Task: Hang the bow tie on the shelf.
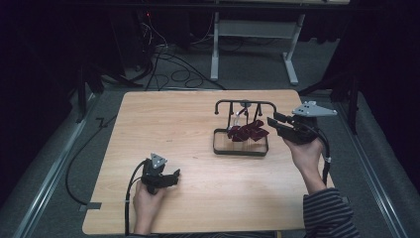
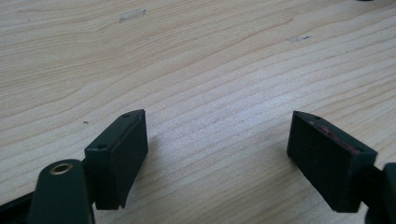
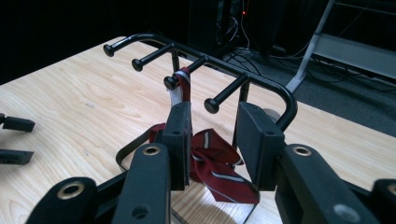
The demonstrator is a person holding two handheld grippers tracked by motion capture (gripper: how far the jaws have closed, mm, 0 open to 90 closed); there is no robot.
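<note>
A black metal rack [image 1: 245,103] with several pegs stands right of the table's middle. A dark red striped tie [image 1: 247,132] hangs from one peg and bunches up inside the rack's base frame. My right gripper [image 1: 274,124] hovers at the rack's right end, pointing left at it. In the right gripper view its jaws [image 3: 214,140] stand apart and open, with the tie [image 3: 215,168] just past them and the rack [image 3: 261,81] rising behind. My left gripper [image 1: 176,175] rests near the table's front left, open, with bare wood between its jaws [image 2: 217,154].
The wooden table [image 1: 168,124] sits on a grey floor with black cables [image 1: 168,69] behind it. A grey desk frame [image 1: 257,29] stands farther back. A cable trails from each gripper off the table's front edge.
</note>
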